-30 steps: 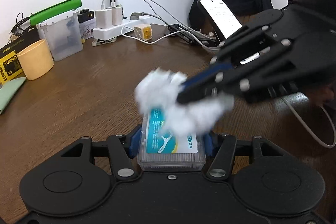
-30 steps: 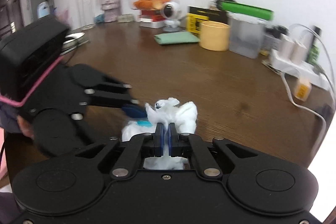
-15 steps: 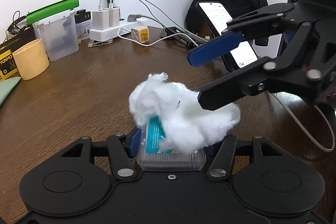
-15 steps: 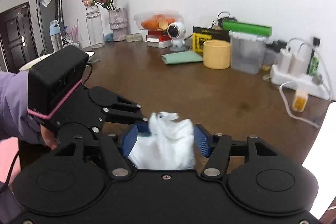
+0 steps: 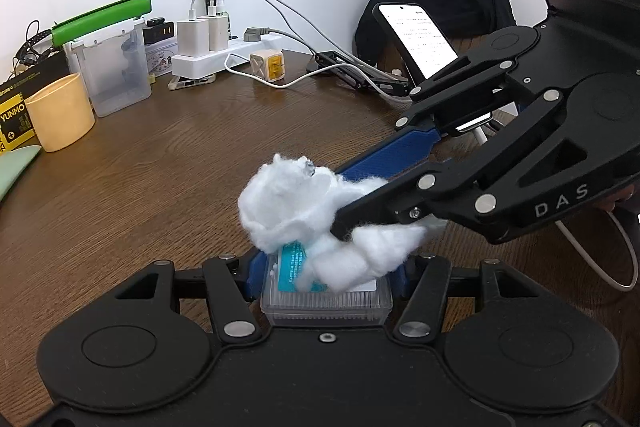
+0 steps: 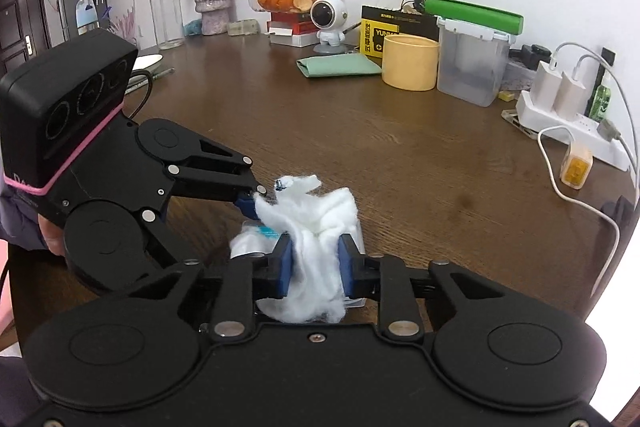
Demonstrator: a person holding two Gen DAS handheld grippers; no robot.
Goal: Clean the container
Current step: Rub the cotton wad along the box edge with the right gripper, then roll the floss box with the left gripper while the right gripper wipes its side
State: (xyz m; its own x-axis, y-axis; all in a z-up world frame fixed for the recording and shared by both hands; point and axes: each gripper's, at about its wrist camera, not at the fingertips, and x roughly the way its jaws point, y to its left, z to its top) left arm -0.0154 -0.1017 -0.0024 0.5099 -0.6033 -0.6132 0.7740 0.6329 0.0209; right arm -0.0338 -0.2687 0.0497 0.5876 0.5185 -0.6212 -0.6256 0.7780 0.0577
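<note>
My left gripper is shut on a small clear plastic container with a teal and white label, held above the table. A wad of white cotton lies on top of the container. My right gripper has its blue pads on either side of the cotton and squeezes it loosely. In the left wrist view the right gripper reaches in from the right onto the cotton. In the right wrist view the left gripper comes in from the left, and the container is mostly hidden under the cotton.
A brown wooden table carries a yellow cup, a clear lidded box with a green handle, a white power strip with chargers and cables and a lit phone on a stand. Vases, a green cloth and a small robot figure stand far back.
My right gripper was shut on the cotton a second ago, opened wide half a second ago, and has closed back around the cotton on the container. The left gripper kept its hold.
</note>
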